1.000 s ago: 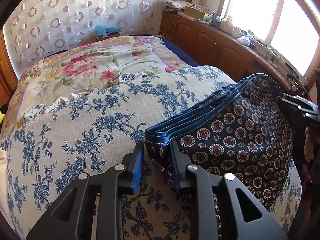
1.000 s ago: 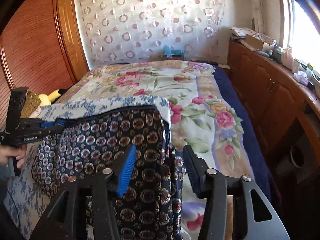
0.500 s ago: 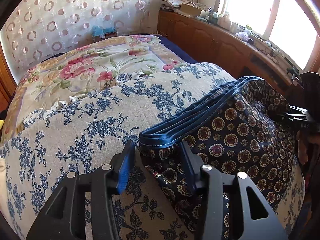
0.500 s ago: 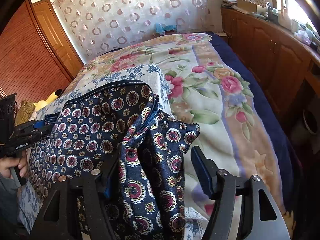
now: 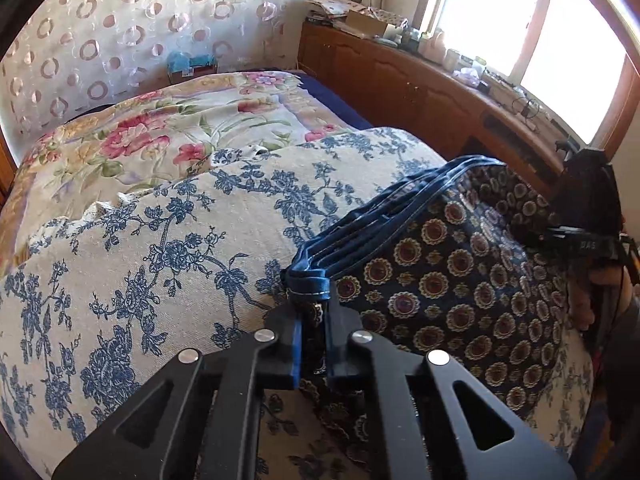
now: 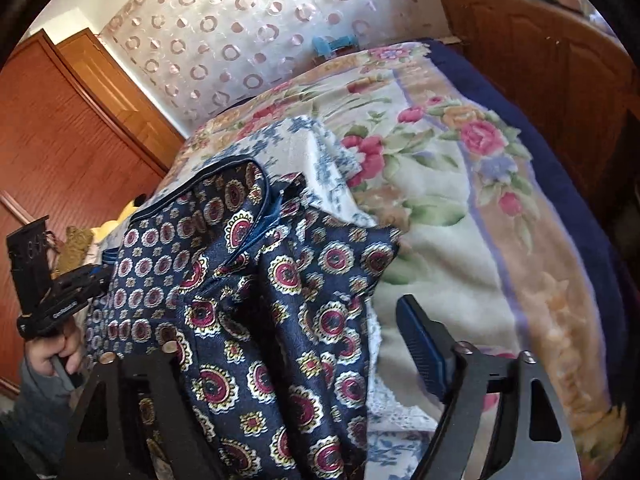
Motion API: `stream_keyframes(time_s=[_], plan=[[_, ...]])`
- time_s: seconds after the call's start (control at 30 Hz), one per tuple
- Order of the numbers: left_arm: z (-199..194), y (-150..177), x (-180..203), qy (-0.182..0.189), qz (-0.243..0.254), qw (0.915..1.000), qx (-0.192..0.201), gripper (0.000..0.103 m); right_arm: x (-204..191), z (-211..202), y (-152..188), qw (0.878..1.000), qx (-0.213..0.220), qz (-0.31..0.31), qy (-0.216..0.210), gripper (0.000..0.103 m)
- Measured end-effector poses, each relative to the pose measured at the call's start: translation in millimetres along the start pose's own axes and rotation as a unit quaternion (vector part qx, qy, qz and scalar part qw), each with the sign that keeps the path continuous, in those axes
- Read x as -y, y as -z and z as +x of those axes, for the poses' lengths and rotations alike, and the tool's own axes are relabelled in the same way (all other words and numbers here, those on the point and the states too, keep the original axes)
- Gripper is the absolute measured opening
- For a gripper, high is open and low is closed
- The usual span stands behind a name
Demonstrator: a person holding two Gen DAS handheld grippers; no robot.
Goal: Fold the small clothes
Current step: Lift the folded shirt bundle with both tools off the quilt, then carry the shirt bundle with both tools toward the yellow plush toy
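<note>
The navy garment with red and cream medallions [image 5: 460, 280] lies bunched on the blue-flowered cloth [image 5: 160, 240] on the bed. My left gripper [image 5: 312, 320] is shut on the garment's blue waistband edge [image 5: 312, 276]. In the right wrist view the garment [image 6: 280, 312] drapes over the left finger of my right gripper [image 6: 300, 344], hiding it. The right gripper is open; its right finger [image 6: 420, 336] stands free of the cloth. The left gripper also shows at the left edge of that view [image 6: 80, 284], and the right gripper at the right edge of the left wrist view [image 5: 588, 220].
A pink-flowered bedspread [image 6: 460, 200] covers the far bed. A wooden cabinet with clutter [image 5: 440, 80] runs along the right under the window. A wooden wardrobe [image 6: 60, 140] stands left. A circle-patterned curtain [image 5: 120, 32] hangs behind the bed.
My left gripper has closed on the waistband edge. My right gripper has pushed in low under the garment, which now drapes over its left finger.
</note>
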State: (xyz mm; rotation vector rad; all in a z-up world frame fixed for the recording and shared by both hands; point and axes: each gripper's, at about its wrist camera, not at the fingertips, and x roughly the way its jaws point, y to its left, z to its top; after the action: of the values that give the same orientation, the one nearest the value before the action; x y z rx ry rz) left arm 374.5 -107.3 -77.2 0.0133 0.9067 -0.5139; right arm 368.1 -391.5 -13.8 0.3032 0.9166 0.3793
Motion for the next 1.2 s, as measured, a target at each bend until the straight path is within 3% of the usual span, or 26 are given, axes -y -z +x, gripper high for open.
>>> stream_keyframes(time_s=[0.03, 0.1, 0.13, 0.23, 0.3, 0.33, 0.53, 0.9, 1.2], plan=[[-2, 0, 2, 0.004, 0.002, 1.0000, 0.003, 0.007, 1, -1, 0, 1.000, -0.001, 0.001, -0.008, 0.068], [-11, -1, 8, 0.014, 0.008, 0.9998, 0.014, 0.006, 0, -1, -1, 1.000, -0.002, -0.004, -0.024, 0.047], [-14, -1, 12, 0.018, 0.010, 0.9996, 0.017, 0.006, -1, -3, -2, 1.000, -0.002, -0.011, -0.029, 0.045], [-29, -4, 22, 0.028, 0.018, 0.9988, 0.037, 0.005, -5, -9, -1, 0.999, 0.007, -0.034, 0.000, 0.033], [-39, -5, 25, 0.032, 0.018, 0.9980, 0.051, 0.005, -6, -13, 0, 0.999, 0.018, -0.042, 0.019, 0.012], [-45, -6, 26, 0.034, 0.015, 0.9975, 0.060, 0.005, -7, -16, 1, 0.998, 0.026, -0.046, 0.023, 0.009], [-72, -9, 30, 0.046, 0.014, 0.9946, 0.092, 0.004, -38, -31, 9, 0.990, 0.064, -0.103, 0.068, 0.007], [-131, -5, 22, 0.057, 0.002, 0.9871, 0.149, 0.004, -76, -61, 11, 0.975, 0.125, -0.166, 0.084, 0.006], [-205, 18, -15, 0.018, -0.016, 0.9783, 0.206, 0.004, -138, -46, 5, 0.958, 0.146, -0.242, 0.058, 0.006]])
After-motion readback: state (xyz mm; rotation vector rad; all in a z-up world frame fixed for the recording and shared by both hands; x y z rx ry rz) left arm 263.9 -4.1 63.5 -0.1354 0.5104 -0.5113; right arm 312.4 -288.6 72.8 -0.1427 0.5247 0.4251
